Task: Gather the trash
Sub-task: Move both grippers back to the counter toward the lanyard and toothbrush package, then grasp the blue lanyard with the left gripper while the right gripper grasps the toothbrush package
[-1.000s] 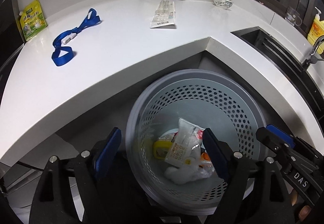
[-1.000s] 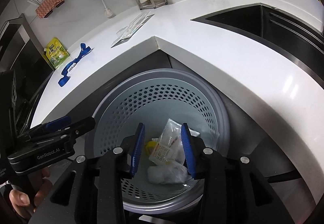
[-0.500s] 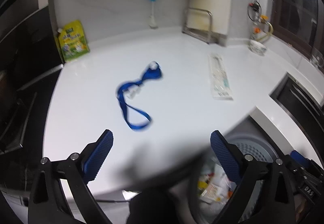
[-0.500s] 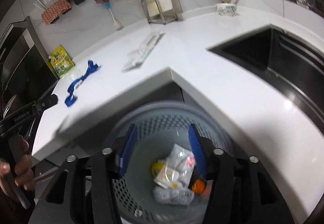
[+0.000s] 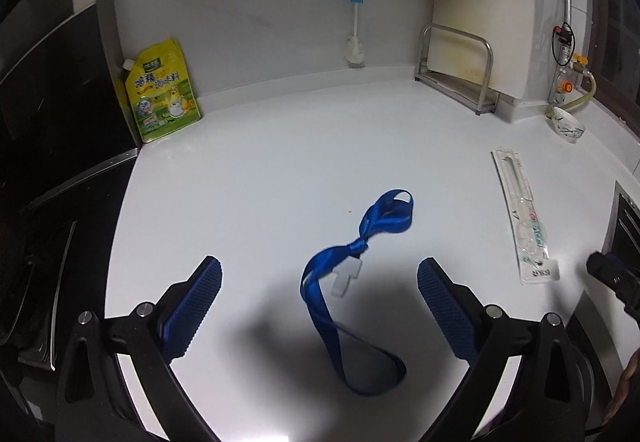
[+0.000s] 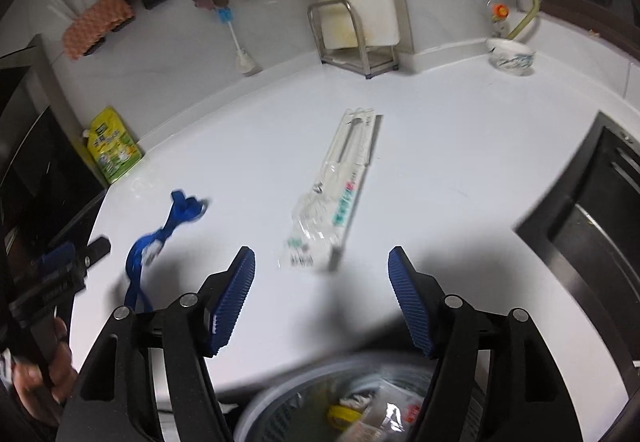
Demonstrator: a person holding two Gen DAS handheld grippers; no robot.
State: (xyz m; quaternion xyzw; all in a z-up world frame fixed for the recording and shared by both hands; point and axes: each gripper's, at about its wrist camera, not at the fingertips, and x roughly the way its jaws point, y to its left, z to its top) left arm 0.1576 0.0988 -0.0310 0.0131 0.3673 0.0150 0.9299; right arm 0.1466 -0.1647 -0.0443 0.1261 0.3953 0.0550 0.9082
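Observation:
A blue lanyard [image 5: 362,270] with a white clip lies on the white counter [image 5: 260,170], just ahead of my left gripper [image 5: 318,282], which stands wide open and empty above it. A long clear plastic wrapper [image 6: 340,186] lies in front of my right gripper [image 6: 322,274]; its jaws are opening with nothing between them. The same wrapper [image 5: 524,218] shows at the right of the left wrist view, and the lanyard [image 6: 160,238] at the left of the right wrist view. The grey perforated bin [image 6: 288,402] with trash inside sits below the counter edge.
A yellow-green pouch [image 5: 162,92] leans on the back wall beside a dark appliance [image 5: 48,130]. A bottle brush [image 5: 355,30], a metal rack [image 5: 460,70] and a small bowl [image 6: 512,56] stand at the back. The dark sink [image 6: 592,210] lies to the right. A hand [image 6: 44,374] holds the left gripper.
Both grippers rose from over the bin and came above the counter. The left now faces the lanyard, the right the clear wrapper. The right jaws stand wider apart.

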